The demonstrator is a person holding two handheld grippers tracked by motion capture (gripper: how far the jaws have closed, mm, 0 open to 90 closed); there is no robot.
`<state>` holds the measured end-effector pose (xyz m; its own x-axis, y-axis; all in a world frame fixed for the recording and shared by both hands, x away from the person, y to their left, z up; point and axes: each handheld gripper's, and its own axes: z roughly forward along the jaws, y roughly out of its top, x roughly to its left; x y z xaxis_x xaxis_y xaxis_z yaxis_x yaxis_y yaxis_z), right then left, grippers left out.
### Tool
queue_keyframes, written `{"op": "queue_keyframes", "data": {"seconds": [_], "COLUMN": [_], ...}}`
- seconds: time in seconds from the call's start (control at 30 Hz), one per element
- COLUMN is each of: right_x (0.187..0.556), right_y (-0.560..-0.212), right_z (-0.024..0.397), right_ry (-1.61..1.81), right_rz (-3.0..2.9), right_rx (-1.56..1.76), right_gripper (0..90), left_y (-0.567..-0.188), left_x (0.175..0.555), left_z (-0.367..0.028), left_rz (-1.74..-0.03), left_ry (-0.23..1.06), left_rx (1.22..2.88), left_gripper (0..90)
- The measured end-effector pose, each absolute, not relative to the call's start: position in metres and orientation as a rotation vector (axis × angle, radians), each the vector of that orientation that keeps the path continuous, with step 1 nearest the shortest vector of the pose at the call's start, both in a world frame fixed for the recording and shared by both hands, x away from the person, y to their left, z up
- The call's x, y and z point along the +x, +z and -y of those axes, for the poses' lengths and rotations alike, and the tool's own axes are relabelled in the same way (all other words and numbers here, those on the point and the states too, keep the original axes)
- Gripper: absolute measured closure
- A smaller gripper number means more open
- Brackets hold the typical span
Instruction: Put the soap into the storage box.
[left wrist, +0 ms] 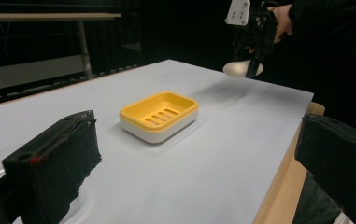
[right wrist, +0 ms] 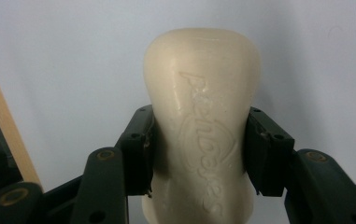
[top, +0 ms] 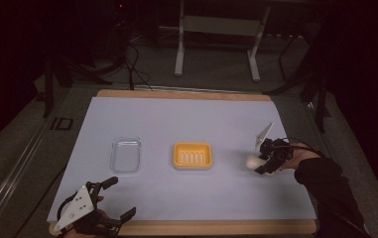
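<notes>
Two grippers work over the pale blue mat (top: 176,198). The left gripper (top: 111,199), jaws spread wide with nothing between them, sits at the near left corner; a clear tray (top: 125,154) lies just ahead of it and a yellow soap dish (top: 192,155) ahead and to its right. The right gripper (top: 262,163) clamps a cream soap bar (right wrist: 202,135) by its sides, lifted off the mat, the dish to its left.
</notes>
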<state>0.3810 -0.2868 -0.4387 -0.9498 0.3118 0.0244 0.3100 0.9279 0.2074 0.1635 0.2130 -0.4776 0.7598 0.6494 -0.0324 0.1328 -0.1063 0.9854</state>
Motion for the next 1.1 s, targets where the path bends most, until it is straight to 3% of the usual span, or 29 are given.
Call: {"op": "queue_keyframes", "data": {"seconds": [1.1], "right_x": [0.387], "right_y": [-0.393], "right_z": [0.233], "right_ry": [0.329], "right_rz": [-3.054], "right_rx": [0.208], "right_gripper": [49.6], "left_y": [-0.479], "left_x": [0.164], "left_z": [-0.212], "left_rz": [-0.623], "left_ry": [0.496], "left_rx": [1.659], "left_gripper": [0.1]}}
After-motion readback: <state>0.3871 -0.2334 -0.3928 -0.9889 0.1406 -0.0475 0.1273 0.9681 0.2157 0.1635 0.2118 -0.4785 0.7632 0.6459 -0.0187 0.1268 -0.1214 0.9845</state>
